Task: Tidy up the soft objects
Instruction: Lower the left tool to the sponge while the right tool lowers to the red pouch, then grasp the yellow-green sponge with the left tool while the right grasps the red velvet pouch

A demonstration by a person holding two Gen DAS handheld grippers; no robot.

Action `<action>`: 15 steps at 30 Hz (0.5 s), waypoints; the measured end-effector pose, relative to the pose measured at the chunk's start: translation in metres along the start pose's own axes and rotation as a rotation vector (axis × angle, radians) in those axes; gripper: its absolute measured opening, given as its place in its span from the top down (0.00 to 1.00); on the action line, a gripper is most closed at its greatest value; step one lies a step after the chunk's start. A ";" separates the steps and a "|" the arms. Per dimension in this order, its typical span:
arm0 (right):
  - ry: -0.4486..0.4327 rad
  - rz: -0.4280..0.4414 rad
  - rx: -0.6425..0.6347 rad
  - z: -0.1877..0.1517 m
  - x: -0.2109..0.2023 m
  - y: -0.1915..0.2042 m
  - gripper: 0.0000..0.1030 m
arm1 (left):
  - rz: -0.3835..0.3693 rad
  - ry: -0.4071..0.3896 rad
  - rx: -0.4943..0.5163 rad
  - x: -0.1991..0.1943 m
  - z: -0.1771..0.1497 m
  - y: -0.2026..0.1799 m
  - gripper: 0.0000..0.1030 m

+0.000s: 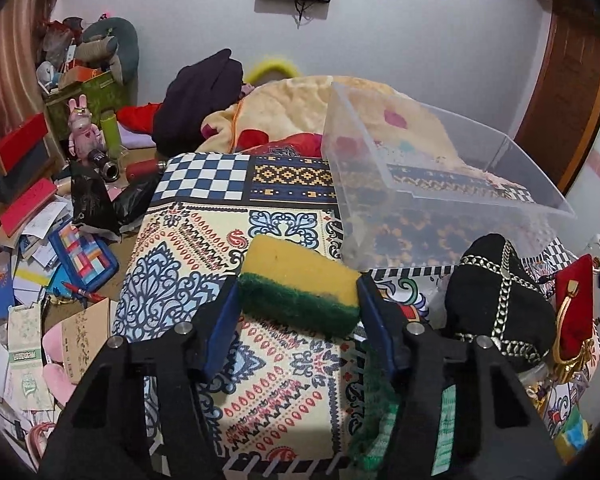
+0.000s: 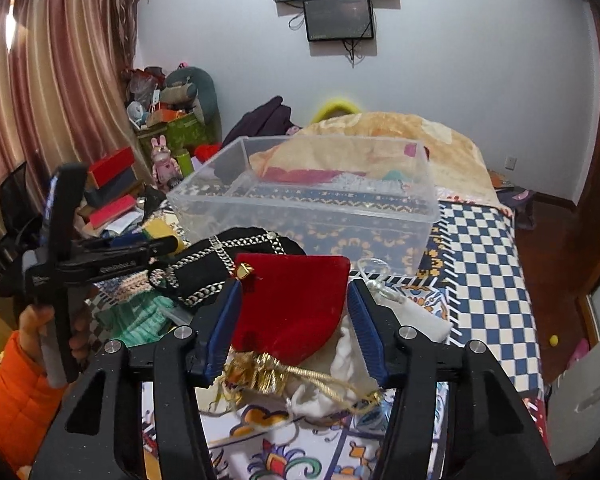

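My left gripper (image 1: 298, 294) is shut on a yellow and green sponge (image 1: 298, 280) and holds it above the patterned bedspread (image 1: 204, 248), just left of the clear plastic bin (image 1: 440, 184). My right gripper (image 2: 294, 312) is shut on a red velvet pouch (image 2: 296, 304) with gold tassels, held in front of the bin (image 2: 312, 216). A black pouch with silver chain trim (image 1: 496, 304) lies between the two grippers; it also shows in the right wrist view (image 2: 220, 268). The left gripper shows from the side in the right wrist view (image 2: 168, 245).
A white cloth bag (image 2: 412, 320) and green knit fabric (image 2: 144, 320) lie on the bed near the pouches. A blanket heap (image 1: 300, 108) sits behind the bin. A cluttered floor with boxes and papers (image 1: 40, 240) lies left of the bed.
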State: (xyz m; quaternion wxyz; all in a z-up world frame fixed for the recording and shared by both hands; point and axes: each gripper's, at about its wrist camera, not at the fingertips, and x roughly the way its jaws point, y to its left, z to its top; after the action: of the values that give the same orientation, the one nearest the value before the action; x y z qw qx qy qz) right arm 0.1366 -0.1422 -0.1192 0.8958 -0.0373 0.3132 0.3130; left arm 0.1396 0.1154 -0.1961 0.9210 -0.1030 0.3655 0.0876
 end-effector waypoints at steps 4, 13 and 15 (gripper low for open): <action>-0.002 0.013 -0.026 -0.003 -0.011 0.007 0.50 | -0.004 -0.023 -0.001 -0.017 -0.006 -0.001 0.45; 0.126 0.028 -0.019 -0.025 0.028 0.007 0.50 | -0.060 -0.066 0.004 -0.068 -0.029 -0.007 0.45; 0.135 0.032 -0.018 -0.026 0.033 0.006 0.50 | -0.073 -0.061 0.003 -0.075 -0.035 -0.009 0.45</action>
State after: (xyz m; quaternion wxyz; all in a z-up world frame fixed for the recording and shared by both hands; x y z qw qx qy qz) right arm 0.1389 -0.1261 -0.1580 0.8671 -0.0615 0.3706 0.3271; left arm 0.0652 0.0910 -0.1680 0.9344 -0.1120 0.3332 0.0568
